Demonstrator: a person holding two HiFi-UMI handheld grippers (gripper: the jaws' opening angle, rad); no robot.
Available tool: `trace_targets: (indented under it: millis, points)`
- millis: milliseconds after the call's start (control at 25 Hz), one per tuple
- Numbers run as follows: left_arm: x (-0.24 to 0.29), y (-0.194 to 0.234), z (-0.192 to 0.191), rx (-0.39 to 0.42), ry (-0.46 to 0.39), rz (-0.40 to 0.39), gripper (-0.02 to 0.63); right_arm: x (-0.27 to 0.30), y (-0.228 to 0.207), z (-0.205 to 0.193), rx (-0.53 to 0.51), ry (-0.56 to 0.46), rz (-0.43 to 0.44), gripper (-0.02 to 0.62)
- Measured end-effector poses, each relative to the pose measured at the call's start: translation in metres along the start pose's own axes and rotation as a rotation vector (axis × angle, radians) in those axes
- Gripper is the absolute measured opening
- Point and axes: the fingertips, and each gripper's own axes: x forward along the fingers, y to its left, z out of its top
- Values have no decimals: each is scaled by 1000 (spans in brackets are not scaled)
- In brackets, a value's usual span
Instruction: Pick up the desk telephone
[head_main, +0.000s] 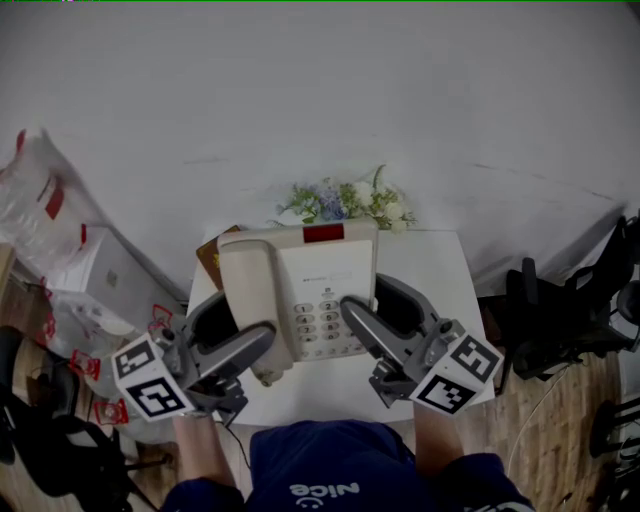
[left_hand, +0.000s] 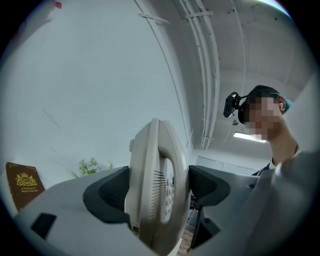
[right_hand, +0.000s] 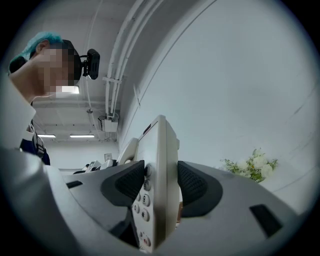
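Head view: left gripper, right gripper squeezing desk telephone; handset maybe resting loose, risking sliding off when tilting.

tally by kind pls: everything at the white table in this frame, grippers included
desk telephone: 1
grippers: 2 (left gripper, right gripper), both with jaws clamped on the desk telephone
flower bouquet: 1
brown book: 1
Total: 5
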Motion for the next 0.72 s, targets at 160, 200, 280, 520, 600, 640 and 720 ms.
trace_targets:
  millis: [160, 200, 280, 520, 600, 640, 720]
  points:
    - [1, 1, 4, 8, -14, 3, 374, 3, 0, 2, 1, -6, 8, 224]
    - [1, 1, 6, 8, -19, 2, 374, 4, 0, 4, -2, -9, 9, 224]
    - [1, 0, 10, 12, -29, -2, 374, 7, 1, 9, -14, -18, 12, 224]
    - [0, -3, 21, 35, -49, -18, 374, 11, 7, 19, -43, -48, 19, 224]
    - [-1, -5, 23, 41, -54, -24, 374, 11, 8, 20, -48, -57, 18, 224]
    - [0, -5, 24, 43, -56, -26, 374, 11, 8, 21, -50, -59, 17, 224]
    - [0, -4, 24, 43, -57, -28, 374, 11, 8, 21, -53, -63, 15, 224]
